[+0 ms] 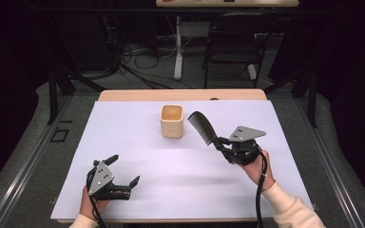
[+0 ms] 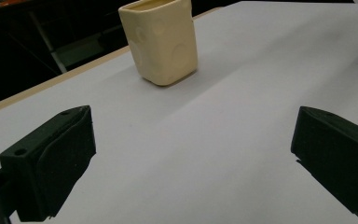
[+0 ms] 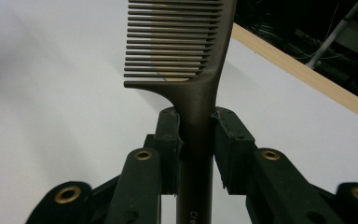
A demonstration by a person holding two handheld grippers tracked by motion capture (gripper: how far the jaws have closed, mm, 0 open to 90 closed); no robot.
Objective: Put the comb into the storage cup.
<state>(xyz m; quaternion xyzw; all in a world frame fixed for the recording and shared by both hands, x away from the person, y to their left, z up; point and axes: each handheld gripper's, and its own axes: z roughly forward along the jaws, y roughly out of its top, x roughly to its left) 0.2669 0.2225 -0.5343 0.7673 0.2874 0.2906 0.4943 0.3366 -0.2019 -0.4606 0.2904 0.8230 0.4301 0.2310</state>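
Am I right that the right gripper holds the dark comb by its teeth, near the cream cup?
Not quite: the right gripper clamps the comb by its handle, not its teeth, as the right gripper view shows. The cream cup does stand nearby.

Colours noted, 3 items.
Comb [image 1: 202,126] dark brown; cup [image 1: 172,121] plain cream; tabletop [image 1: 180,185] white, pale wood edge.
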